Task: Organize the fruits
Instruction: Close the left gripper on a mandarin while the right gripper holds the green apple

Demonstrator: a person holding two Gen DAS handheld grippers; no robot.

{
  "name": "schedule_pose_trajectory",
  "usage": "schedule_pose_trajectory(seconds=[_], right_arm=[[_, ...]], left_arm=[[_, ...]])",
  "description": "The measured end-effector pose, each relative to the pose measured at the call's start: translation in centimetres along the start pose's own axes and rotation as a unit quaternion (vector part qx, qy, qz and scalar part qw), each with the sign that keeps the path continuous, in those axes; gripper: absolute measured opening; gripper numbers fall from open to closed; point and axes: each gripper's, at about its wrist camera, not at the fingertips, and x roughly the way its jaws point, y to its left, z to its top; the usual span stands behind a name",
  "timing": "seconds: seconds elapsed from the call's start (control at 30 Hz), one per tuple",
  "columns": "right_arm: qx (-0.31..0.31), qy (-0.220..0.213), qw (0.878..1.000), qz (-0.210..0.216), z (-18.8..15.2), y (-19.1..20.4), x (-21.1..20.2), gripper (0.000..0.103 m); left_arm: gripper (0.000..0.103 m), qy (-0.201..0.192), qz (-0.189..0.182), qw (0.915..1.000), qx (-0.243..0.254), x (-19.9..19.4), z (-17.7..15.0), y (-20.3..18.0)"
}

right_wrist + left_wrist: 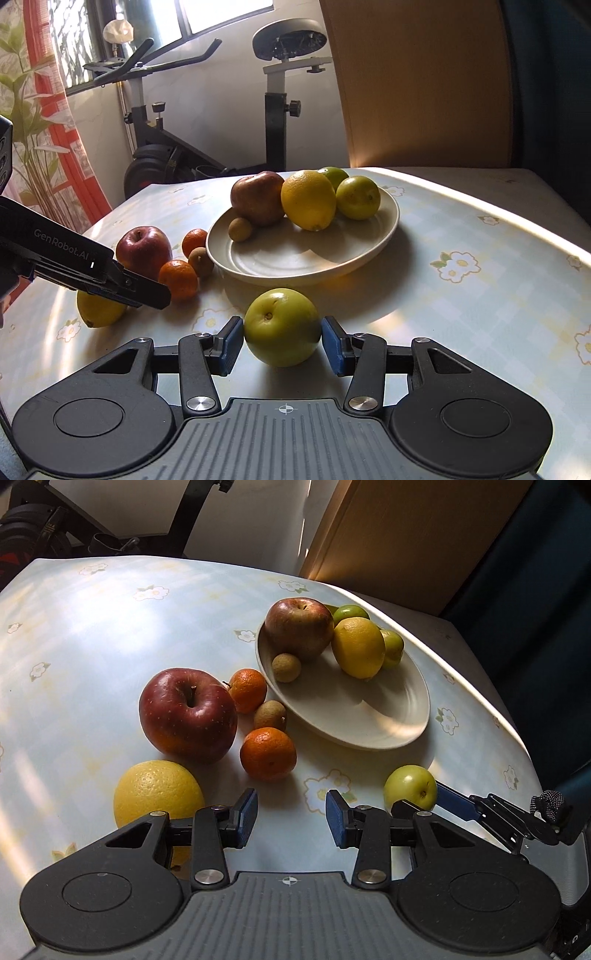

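Green fruit between right hand-held gripper pads

1. Left wrist: looks steeply down over the left gripper, close above the table.
2. Right wrist: faces lower and flatter, towards the exercise bike.
3. Shared: plate, green fruit.

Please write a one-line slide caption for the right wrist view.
Right gripper closed on a green fruit before the plate of fruit.
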Motion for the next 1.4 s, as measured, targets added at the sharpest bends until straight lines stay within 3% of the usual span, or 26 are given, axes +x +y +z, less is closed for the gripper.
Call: schedule_pose_trajectory(seconds=[0.17,0.33,0.7,1.17,1.4], right_arm=[[-0.019,-0.010,1.000,-0.011,-0.1,-1.0,-0.2,0.043],[0.002,-0.018,1.000,-0.001,-0.3,-2.1,-0.4,0.043],[0.022,-0.026,0.999,0.009,-0.8,-2.7,-0.6,0.043],[0.024,-0.029,0.999,0.010,-1.0,-2.7,-0.7,0.043],[0.023,-0.031,0.999,0.007,-1.1,-2.5,-0.8,0.043]], left_arm=[[0.043,-0.001,0.025,0.9994,-0.025,0.7,0.5,0.2],[0.043,-0.016,0.031,0.9986,-0.039,1.0,1.0,-0.1],[0.043,-0.062,0.090,0.9940,0.011,1.8,0.3,-1.9],[0.042,-0.078,0.104,0.9900,0.054,2.0,-0.1,-2.8],[0.039,-0.089,0.090,0.9916,0.028,1.2,-0.6,-2.0]])
